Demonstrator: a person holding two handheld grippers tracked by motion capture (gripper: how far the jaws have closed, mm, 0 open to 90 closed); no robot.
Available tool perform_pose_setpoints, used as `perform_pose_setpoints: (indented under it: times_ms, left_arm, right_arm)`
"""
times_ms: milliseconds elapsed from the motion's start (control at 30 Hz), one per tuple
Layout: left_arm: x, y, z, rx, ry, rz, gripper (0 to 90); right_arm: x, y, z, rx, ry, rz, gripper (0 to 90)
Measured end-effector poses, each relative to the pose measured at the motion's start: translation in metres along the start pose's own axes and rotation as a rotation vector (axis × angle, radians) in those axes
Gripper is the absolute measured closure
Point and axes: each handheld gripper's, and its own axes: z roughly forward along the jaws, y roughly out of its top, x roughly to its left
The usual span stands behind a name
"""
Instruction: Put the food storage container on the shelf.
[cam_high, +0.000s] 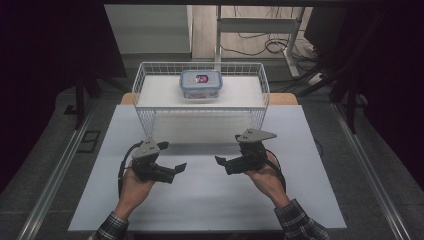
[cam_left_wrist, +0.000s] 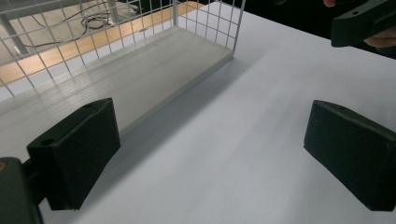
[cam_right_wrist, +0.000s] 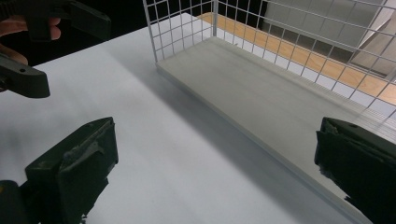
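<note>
Bench: white sheet surface, bare in the near half; 2 hand-held grippers over it, 1 wire basket at the far edge.

Wire basket: white mesh, open top, pale flat floor; standing at the far middle of the bench; near wall facing both grippers.

Container: 1 clear lidded box, bluish clip lid, small red and dark item dimly seen inside; resting on the basket floor, toward the far wall, roughly central; well apart from either gripper.

Left gripper: held in the left hand, low over the bench, near the front of the basket; pointing inward toward the other gripper; jaws spread wide, nothing between them, as plain in the left gripper view.

Right gripper: held in the right hand, mirroring the left, pointing inward; jaws spread wide and empty, as plain in the right gripper view.

Step in hand, as judged: a ready pose ahead of a reach; no contact with container or basket yet.

Next move, as judged: raising 1 or both grippers over the near basket wall, descending onto the container, closing across its short sides below the lid rim; care needed to clear the mesh.
</note>
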Motion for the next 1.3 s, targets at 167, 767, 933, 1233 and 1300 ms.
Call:
perform_pose_setpoints:
  times_ms: [167,767,933,1233,1300]
  left_arm:
    - [-0.004,-0.004,-0.006,-0.009,0.0,-0.009,3.3]
    - [-0.018,-0.038,-0.016,0.042,0.01,-0.02,3.8]
    - [-0.022,-0.045,-0.014,0.058,0.014,-0.011,3.7]
    - [-0.03,-0.052,-0.013,0.08,0.014,0.013,3.6]
    - [-0.031,-0.053,-0.013,0.084,0.01,0.014,3.6]
  right_arm:
    - [0.004,-0.002,-0.005,-0.002,-0.006,-0.009,0.0]
    - [0.017,-0.023,-0.01,0.012,-0.017,-0.024,0.0]
    - [0.022,-0.03,-0.008,0.021,-0.016,-0.036,0.0]
    - [0.027,-0.042,-0.006,0.04,-0.005,-0.037,0.0]
    - [0.027,-0.045,-0.005,0.044,-0.004,-0.04,0.0]
